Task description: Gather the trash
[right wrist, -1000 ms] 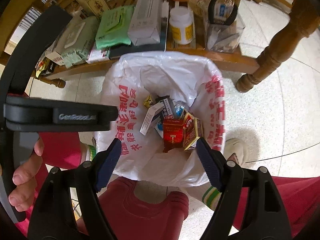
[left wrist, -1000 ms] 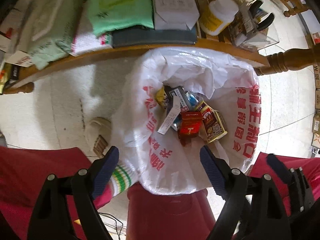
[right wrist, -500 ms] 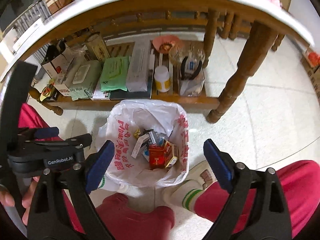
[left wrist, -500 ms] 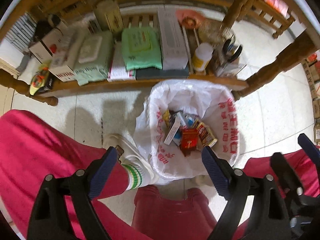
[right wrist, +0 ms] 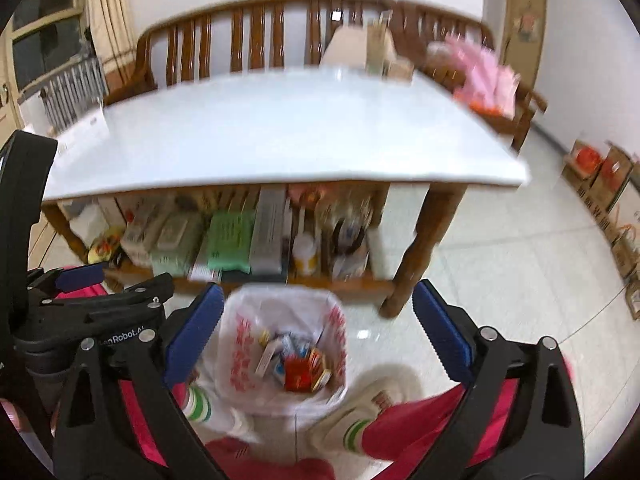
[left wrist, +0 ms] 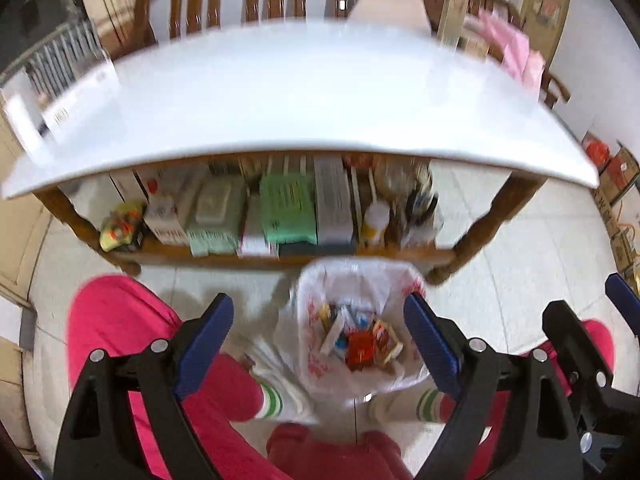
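Sitting on the floor between the person's feet, the white plastic trash bag with red writing point(left wrist: 320, 344) point(right wrist: 244, 344) held small cardboard boxes and wrappers point(left wrist: 360, 340) point(right wrist: 296, 360). It stood just in front of the low wooden shelf point(left wrist: 280, 254) under the white tabletop point(left wrist: 304, 92) point(right wrist: 280, 128). The bag looked thin, soft and crinkly, and the load looked light. I think the best place to take hold was the loose top edge, pinched together, because the sides could tear. The left tongs point(left wrist: 318, 332) were wide apart and held nothing. The right tongs point(right wrist: 316, 328) were wide apart and empty too. Compared with a second ago, both tongs had lifted up and back, so the bag looked smaller and the tabletop had come into view.
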Demonstrator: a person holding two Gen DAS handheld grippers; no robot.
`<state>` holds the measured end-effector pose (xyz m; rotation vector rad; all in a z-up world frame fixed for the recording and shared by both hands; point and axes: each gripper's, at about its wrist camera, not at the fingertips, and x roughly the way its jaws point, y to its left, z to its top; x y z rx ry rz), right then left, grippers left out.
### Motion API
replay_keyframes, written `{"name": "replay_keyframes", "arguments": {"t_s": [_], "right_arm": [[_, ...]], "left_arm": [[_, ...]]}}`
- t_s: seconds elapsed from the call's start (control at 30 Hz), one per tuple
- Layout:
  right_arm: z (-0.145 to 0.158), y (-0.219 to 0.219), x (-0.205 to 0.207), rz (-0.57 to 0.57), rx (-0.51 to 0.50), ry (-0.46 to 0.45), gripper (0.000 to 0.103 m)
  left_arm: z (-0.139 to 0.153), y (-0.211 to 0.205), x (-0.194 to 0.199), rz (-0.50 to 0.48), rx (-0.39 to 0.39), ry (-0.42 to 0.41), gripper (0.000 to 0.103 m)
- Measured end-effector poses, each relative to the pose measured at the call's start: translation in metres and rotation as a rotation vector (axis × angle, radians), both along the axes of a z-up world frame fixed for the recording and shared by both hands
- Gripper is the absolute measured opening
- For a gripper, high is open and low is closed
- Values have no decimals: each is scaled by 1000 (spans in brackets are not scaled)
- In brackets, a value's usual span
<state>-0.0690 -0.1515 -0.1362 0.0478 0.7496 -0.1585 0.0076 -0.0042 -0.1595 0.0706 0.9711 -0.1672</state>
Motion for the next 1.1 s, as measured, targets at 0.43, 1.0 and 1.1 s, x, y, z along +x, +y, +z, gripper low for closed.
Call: {"name": "replay_keyframes", "arguments": {"t_s": [0.43, 1.0, 1.1], "right_arm": [[86, 9, -52, -56, -54, -285, 96], [113, 26, -75, -66, -101, -359, 96], [112, 27, -76, -69, -103, -358, 96]], "left_arm": [[90, 15, -50, 72, -53, -341, 93], [115, 26, -67, 82, -65, -380, 95], [115, 25, -66, 85, -55, -375, 95]]}}
